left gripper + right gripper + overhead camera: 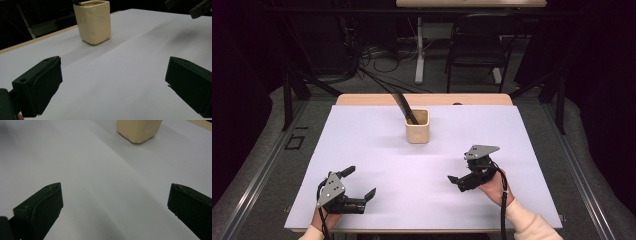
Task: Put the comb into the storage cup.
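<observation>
Both grippers are wide open and hold nothing: the left gripper [361, 182] low at the near left of the worktop [377, 145], the right gripper [455, 180] at the near right. A cream cup [417, 126] with a dark tool [404, 107] leaning in it stands far centre. Nothing looks begun; probably either gripper must reach forward to the cup.

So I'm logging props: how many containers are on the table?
1: a cream cup stands upright mid-table toward the far edge, with a dark utensil leaning out of it.
</observation>
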The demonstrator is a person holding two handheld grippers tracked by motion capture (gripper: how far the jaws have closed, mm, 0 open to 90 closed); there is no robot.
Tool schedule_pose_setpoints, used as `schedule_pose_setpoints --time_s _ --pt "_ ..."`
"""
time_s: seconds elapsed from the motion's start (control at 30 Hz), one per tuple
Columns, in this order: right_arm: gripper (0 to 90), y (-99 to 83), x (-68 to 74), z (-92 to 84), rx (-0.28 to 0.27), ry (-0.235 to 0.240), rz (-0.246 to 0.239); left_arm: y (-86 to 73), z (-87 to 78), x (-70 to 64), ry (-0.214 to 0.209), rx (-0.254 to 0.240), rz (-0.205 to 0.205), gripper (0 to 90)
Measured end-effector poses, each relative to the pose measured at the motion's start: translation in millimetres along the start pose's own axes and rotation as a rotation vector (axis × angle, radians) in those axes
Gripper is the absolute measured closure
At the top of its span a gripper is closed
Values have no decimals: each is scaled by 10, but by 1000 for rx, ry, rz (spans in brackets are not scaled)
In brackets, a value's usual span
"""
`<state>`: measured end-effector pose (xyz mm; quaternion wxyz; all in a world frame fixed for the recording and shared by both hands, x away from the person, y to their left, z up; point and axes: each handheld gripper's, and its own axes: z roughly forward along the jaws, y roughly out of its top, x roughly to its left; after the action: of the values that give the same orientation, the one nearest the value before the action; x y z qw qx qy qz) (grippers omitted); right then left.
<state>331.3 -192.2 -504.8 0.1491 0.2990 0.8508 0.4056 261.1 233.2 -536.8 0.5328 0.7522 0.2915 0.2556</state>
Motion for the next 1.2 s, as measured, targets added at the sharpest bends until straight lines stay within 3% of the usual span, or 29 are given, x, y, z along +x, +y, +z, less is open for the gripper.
schedule_pose_setpoints --time_s 0.37,0.5,1.2 --pt "0 -157 80 -97 -6 1 0 5 -4 -8 3 1 1 9" --pt "0 -208 97 -145 -19 -27 -8 6 -5 -9 4 1 2 9" --pt "0 -475 166 -316 -47 -67 -19 -1 3 -1 6 9 0 8"
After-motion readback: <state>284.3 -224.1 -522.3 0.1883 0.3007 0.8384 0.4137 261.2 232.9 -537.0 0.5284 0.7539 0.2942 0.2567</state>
